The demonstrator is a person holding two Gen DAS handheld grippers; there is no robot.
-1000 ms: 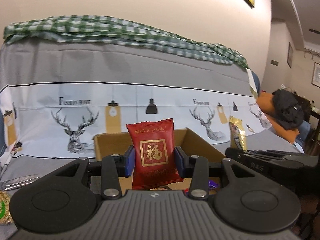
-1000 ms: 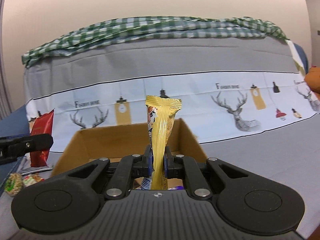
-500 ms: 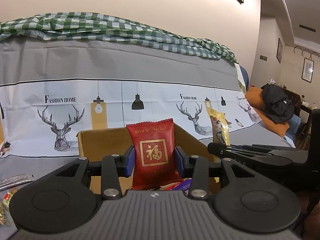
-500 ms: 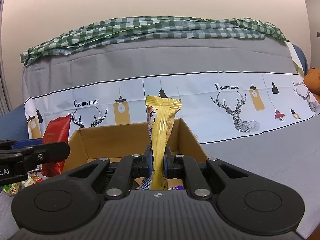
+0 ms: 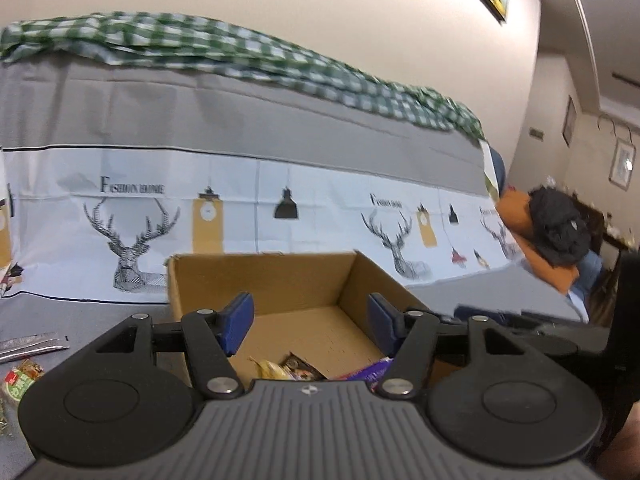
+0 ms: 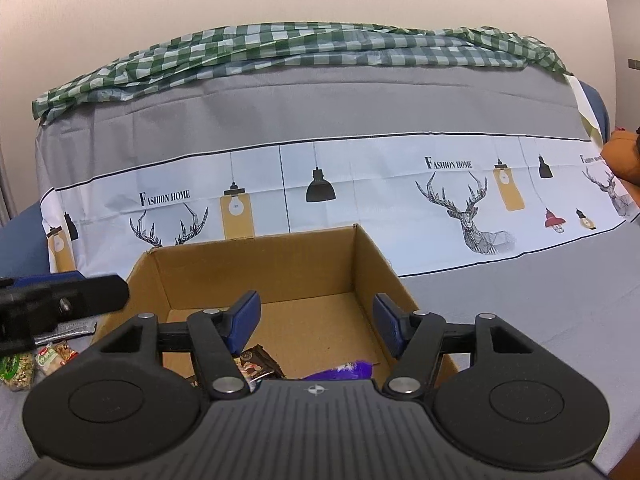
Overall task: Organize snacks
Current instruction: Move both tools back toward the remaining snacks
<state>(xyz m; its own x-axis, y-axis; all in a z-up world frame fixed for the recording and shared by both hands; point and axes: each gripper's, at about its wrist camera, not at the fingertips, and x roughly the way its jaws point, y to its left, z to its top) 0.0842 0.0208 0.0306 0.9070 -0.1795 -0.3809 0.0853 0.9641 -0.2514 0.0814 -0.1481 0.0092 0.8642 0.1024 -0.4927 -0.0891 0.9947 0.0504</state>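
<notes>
An open cardboard box (image 5: 260,276) (image 6: 256,272) stands on the grey cloth in front of both grippers. My left gripper (image 5: 310,320) is open and empty above the box's near edge. My right gripper (image 6: 316,322) is open and empty above the same box. Inside the box lie a yellow snack (image 5: 270,369), a dark packet (image 5: 300,366) (image 6: 256,362) and a purple packet (image 5: 370,372) (image 6: 348,370). The red and yellow-wrapped snacks are out of sight. The left gripper's finger also shows in the right wrist view (image 6: 64,304).
Loose snacks lie left of the box: a silver packet (image 5: 32,344) (image 6: 72,330) and small green-labelled packets (image 5: 20,378) (image 6: 28,364). A sofa back covered with deer-print cloth (image 6: 460,184) and a green checked cloth (image 6: 280,44) rises behind. An orange cushion with a dark garment (image 5: 556,232) lies far right.
Both grippers have opened. The red packet is gone from the left gripper and the yellow-wrapped snack from the right. Both grippers now sit closer over the box.
</notes>
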